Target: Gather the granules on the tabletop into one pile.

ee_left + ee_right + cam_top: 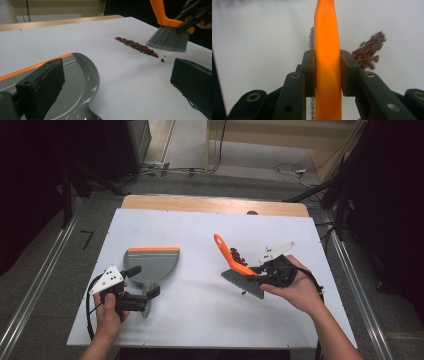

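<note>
Orange plastic forms the handle of the hand brush [235, 262], and it is being clamped between the jaws of the right gripper [263, 270], flat pads pressed on the handle's two narrow sides. The brush is judged light and stiff in the handle, soft in its grey bristles, which are being held just beside the row of small dark red beans [137, 46]; the smooth handle could twist in the grip, so a hold near the brush head is judged best. The beans are loose and likely to roll or scatter. The grey dustpan [150, 262] with its orange lip is lying flat, its handle between the spread jaws of the left gripper [142, 290], not pinched. The white surface [200, 315] is being seen as smooth; cables and dark stands surround it on the grey floor.
</note>
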### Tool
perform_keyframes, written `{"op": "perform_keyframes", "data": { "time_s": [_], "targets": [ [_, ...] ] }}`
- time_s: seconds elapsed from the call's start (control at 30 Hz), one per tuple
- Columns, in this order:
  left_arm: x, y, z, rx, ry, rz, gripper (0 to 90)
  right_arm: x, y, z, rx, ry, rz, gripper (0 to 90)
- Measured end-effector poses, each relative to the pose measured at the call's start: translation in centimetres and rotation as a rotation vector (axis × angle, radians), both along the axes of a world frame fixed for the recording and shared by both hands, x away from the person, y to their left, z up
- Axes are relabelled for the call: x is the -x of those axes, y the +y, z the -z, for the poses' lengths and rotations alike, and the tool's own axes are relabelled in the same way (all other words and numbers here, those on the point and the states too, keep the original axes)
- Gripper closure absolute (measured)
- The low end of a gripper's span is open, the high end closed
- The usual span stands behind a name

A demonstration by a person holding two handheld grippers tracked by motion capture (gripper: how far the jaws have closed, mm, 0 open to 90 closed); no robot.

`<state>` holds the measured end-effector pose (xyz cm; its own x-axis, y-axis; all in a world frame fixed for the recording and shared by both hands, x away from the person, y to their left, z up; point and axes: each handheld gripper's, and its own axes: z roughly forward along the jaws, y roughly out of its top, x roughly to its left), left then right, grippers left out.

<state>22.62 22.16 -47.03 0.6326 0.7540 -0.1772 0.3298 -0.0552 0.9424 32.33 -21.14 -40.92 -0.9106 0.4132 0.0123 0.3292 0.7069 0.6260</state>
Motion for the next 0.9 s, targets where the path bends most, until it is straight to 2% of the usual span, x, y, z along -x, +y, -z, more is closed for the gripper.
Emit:
{"op": "perform_keyframes", "data": {
  "time_s": [0.07,0.13,0.23,0.27,0.3,0.37,0.5,0.67,0.9],
  "targets": [
    [0.0,0.0,0.0,-0.003,-0.003,0.003,0.0,0.5,-0.5,0.7,0.005,0.009,-0.051,68.5],
    [-0.1,-0.1,0.0,-0.002,0.000,0.002,0.0,0.8,-0.6,1.7,0.026,-0.002,-0.091,68.5],
    [-0.1,-0.1,0.1,-0.004,0.001,0.001,0.0,0.5,-0.5,3.2,0.073,-0.013,-0.100,68.5],
    [-0.1,-0.2,0.1,-0.003,0.000,0.002,0.0,0.3,-0.5,3.4,0.065,-0.028,-0.099,68.5],
    [-0.1,-0.2,0.1,-0.003,0.000,0.002,0.0,0.0,-0.7,3.5,0.050,-0.025,-0.106,68.5],
    [-0.1,-0.1,0.1,-0.005,0.001,0.002,0.0,-0.5,-0.6,3.6,0.061,-0.053,-0.105,68.3],
    [-0.1,0.0,0.1,0.000,0.002,0.001,0.0,-1.7,-0.2,3.7,0.073,-0.111,-0.159,68.2],
    [0.0,0.1,0.1,0.004,0.002,-0.004,0.0,-3.4,0.2,3.7,0.080,-0.145,-0.140,68.0],
    [-0.1,0.0,0.1,0.002,0.000,0.000,0.0,-5.7,0.1,4.0,0.041,-0.138,-0.126,67.7]
  ]
}}
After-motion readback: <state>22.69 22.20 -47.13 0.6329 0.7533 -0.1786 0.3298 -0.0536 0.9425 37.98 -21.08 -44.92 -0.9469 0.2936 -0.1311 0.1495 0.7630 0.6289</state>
